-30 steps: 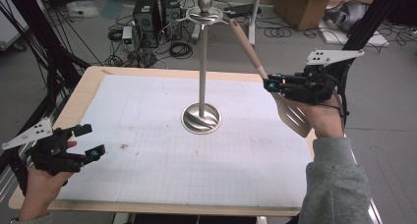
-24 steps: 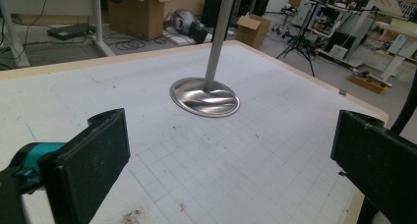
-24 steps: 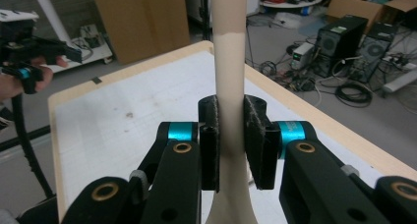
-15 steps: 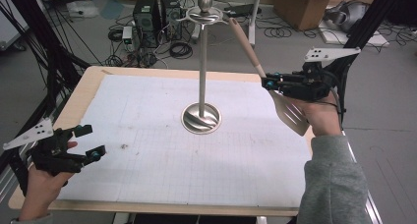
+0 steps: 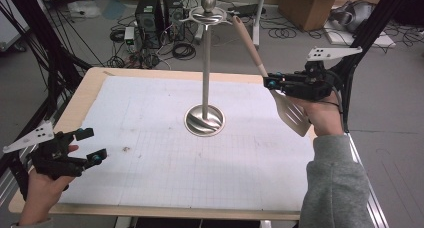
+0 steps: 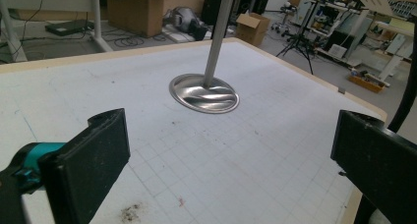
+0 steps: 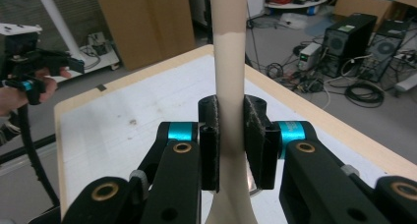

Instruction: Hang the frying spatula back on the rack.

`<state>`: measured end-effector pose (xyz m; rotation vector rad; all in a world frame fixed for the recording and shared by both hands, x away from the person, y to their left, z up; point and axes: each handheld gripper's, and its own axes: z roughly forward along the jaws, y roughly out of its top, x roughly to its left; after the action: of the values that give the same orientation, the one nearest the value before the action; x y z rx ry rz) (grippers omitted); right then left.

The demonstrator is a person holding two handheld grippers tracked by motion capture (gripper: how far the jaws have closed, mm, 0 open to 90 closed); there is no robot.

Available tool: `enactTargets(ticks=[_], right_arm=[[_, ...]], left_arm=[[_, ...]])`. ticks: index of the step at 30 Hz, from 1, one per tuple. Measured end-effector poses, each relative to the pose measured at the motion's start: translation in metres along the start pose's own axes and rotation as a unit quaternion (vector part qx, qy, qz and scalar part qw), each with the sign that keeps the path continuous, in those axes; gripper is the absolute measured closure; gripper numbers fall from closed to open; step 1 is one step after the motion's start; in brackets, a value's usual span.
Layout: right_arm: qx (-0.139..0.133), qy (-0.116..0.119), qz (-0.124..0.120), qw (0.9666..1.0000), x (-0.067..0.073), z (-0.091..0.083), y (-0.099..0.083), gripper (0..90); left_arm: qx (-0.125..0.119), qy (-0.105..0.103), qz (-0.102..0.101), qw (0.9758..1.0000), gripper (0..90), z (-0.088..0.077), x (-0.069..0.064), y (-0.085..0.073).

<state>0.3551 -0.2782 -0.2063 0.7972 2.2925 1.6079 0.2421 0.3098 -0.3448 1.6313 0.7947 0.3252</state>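
Clamping the neck of a beige slotted spatula (image 5: 290, 110) with a wooden handle, the right gripper (image 5: 272, 82) hovers to the right of the tall silver metal utensil stand (image 5: 205, 83). In the right gripper view, the two black pads press on both sides of the spatula's pale neck (image 7: 231, 86), so the jaws are closed on it. The spatula is tilted: its handle end leans up to the curved hooks at the top of the stand, just beside the round knob, and its flat slotted blade hangs below the gripper, above the right edge of the table. I cannot tell if the handle end touches a hook.

The stand's round shiny base (image 6: 204, 93) sits near the middle of the white gridded mat (image 5: 150, 138), which covers the light wooden table (image 5: 85, 90). The left gripper (image 5: 90, 145) is well apart from the stand, at the near left corner of the mat, with its jaws wide apart and nothing between them. Some small dark stains lie on the mat between this gripper and the stand.

Behind the stand, on the grey floor, are black computer towers (image 5: 152, 15), loose cables and brown cardboard boxes (image 5: 305, 5). The path between the spatula and the hooks is free.
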Motion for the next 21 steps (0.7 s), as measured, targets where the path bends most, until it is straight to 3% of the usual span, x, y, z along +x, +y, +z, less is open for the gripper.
enactTargets(ticks=[21], right_arm=[[0.008, 0.009, 0.007, 0.9999, -0.003, 0.011, -0.002, 78.0]], left_arm=[[-0.001, 0.003, -0.002, 1.0000, 1.7, -0.002, -0.001, -0.001]])
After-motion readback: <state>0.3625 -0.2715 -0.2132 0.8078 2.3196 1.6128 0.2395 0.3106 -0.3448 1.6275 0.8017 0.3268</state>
